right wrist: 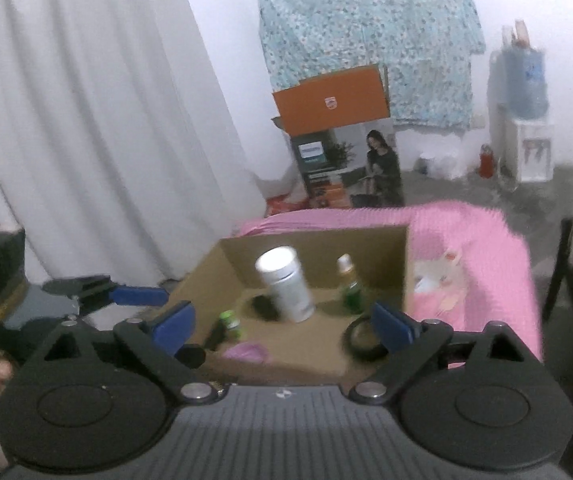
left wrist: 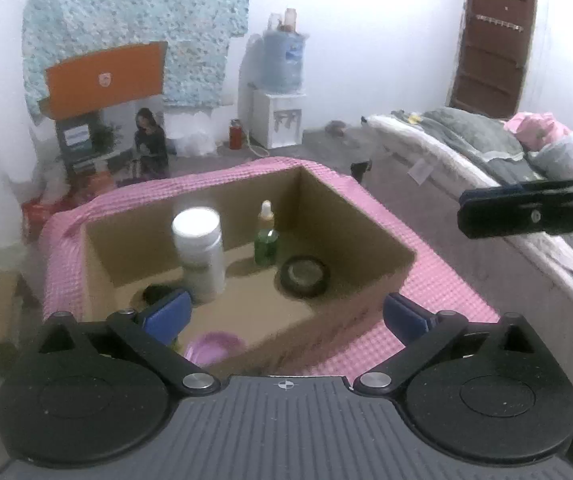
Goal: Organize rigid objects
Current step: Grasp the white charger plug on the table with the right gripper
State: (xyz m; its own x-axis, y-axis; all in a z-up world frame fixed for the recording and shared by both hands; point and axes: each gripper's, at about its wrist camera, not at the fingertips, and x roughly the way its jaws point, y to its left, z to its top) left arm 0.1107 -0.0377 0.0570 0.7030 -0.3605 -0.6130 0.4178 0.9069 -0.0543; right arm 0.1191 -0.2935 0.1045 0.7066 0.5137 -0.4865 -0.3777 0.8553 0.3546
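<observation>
Your left gripper [left wrist: 286,312] is nearest, and its blue fingers [left wrist: 168,314] are spread wide with nothing between them. Your right gripper [right wrist: 284,326] is the same: fingers [right wrist: 174,326] let go, holding nothing.

Just past the fingers sits the cardboard box [left wrist: 366,240] on the pink towel [left wrist: 438,288]. At the front of the box lies a small pink dish [left wrist: 214,346]. A little green-capped bottle [right wrist: 228,322] lies near it on its side. Next comes the black round tin [left wrist: 304,276], then the tall white jar [left wrist: 199,254], which stands up. At the back stands the green dropper bottle [left wrist: 265,240].

The things look like they are all in the box now, so this step is probably backing out. Keep both sets of fingers wide. Lift up and away slowly, because the white jar is tall and close to your left fingers and could tip. Do not bump the box wall. I cannot tell if more things wait outside the box.
</observation>
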